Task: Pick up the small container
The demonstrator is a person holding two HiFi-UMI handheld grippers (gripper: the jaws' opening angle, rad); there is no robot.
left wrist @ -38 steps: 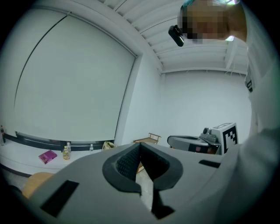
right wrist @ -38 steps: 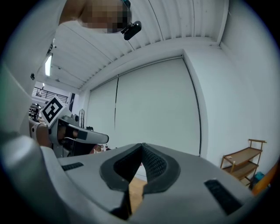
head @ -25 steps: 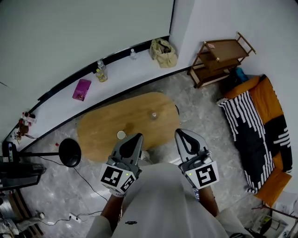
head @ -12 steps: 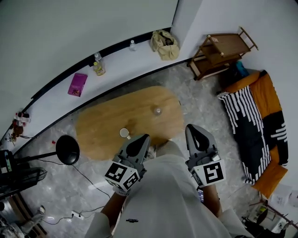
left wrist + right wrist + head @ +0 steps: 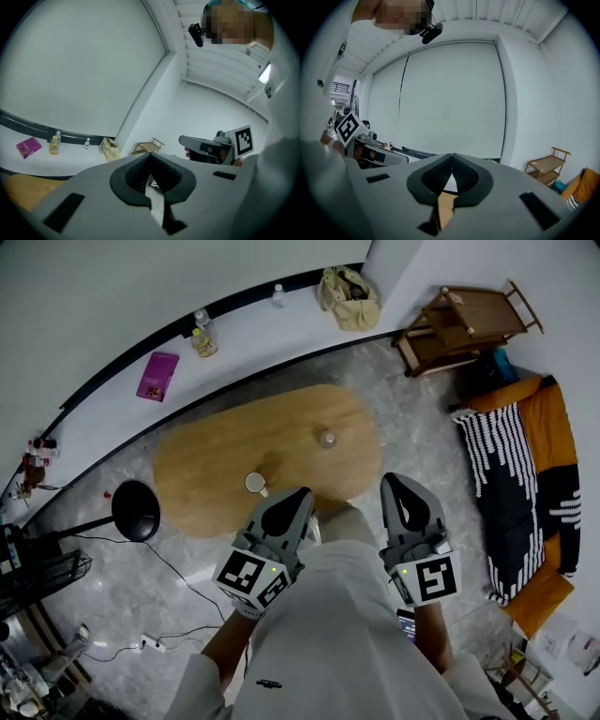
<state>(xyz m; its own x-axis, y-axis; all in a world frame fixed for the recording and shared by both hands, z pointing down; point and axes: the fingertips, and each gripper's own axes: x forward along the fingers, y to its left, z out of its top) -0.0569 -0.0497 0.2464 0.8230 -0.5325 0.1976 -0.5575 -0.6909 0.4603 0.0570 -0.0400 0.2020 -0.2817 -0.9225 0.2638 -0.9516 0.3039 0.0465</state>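
Smooth oval wooden bench (image 5: 206,465) carries two round items: small clear container (image 5: 326,439) at 1 o'clock from left gripper (image 5: 296,495), white cup (image 5: 254,483) at 11. Right gripper (image 5: 395,482) and left: fingers pressed together, off the bench.

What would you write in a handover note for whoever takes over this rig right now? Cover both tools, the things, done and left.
Left tool: shut, empty, near the front edge of the oval wooden table.
Right tool: shut, empty, also short of the table.
Small clear container and white cup stand apart on the table, untouched.
Done: nothing lifted.
Left: open a tool, reach in, grip the container, lift.
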